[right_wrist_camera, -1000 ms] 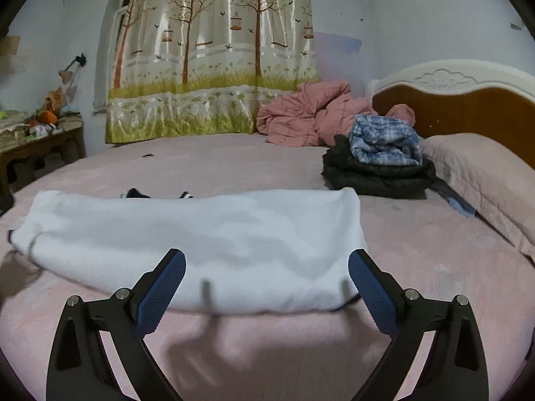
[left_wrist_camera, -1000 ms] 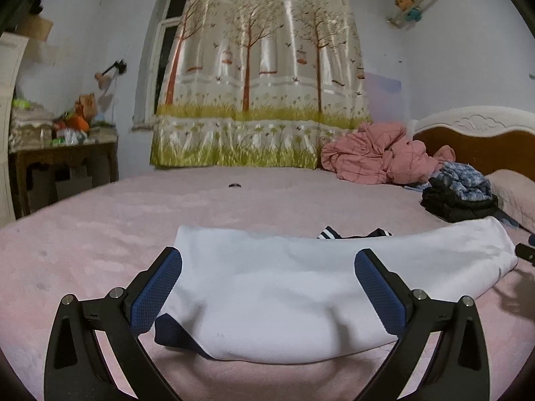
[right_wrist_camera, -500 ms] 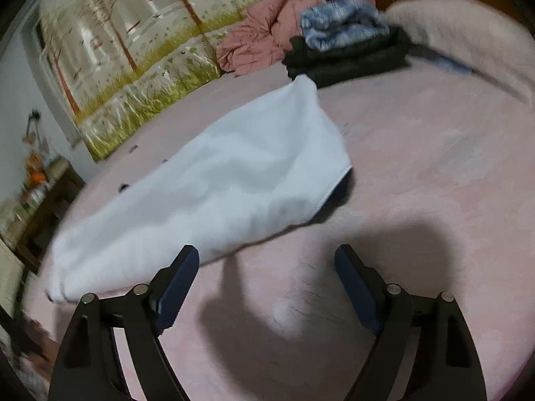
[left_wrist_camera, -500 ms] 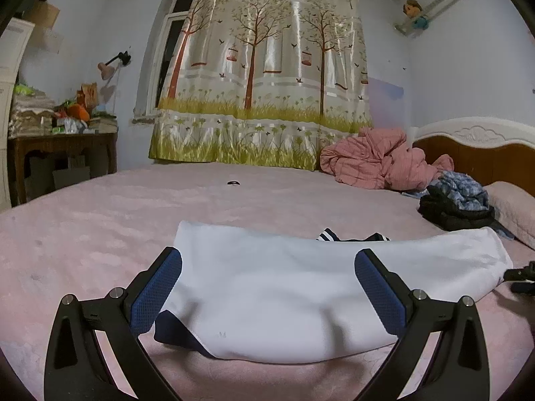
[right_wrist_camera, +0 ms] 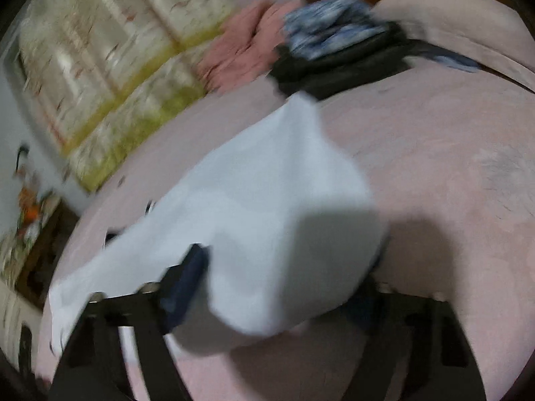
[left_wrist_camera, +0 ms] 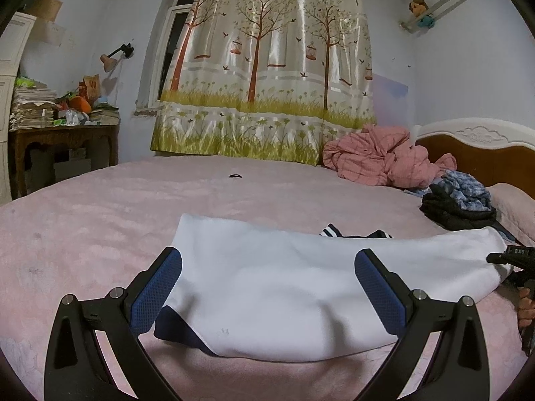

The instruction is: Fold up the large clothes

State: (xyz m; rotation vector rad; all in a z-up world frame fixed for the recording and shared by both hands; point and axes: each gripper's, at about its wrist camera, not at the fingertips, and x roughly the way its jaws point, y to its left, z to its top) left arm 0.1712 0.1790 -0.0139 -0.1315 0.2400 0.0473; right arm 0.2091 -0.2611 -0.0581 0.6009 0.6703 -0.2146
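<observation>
A folded white garment (left_wrist_camera: 301, 280) with dark navy trim lies across the pink bed (left_wrist_camera: 100, 220). My left gripper (left_wrist_camera: 267, 287) is open, its blue pads wide apart just above the garment's near left part, with nothing pinched. The right wrist view is blurred and tilted. There the garment's right end (right_wrist_camera: 274, 220) bulges up between the fingers of my right gripper (right_wrist_camera: 277, 290), whose jaws are closing around it; I cannot see the pads pressing on the cloth. In the left wrist view the right gripper (left_wrist_camera: 511, 257) and a hand (left_wrist_camera: 525, 307) show at the garment's right end.
A stack of dark clothes topped by a blue plaid one (left_wrist_camera: 458, 204) sits near the pillow (left_wrist_camera: 515, 204) and headboard (left_wrist_camera: 485, 143). A crumpled pink quilt (left_wrist_camera: 378, 160) lies at the back. A small black item (left_wrist_camera: 235, 176) rests mid-bed. A cluttered desk (left_wrist_camera: 63, 140) stands left.
The right gripper rolled, dropped toward the bed and came over the garment's right end, its jaws narrowing. It now shows at the right edge of the left wrist view. The left gripper barely moved.
</observation>
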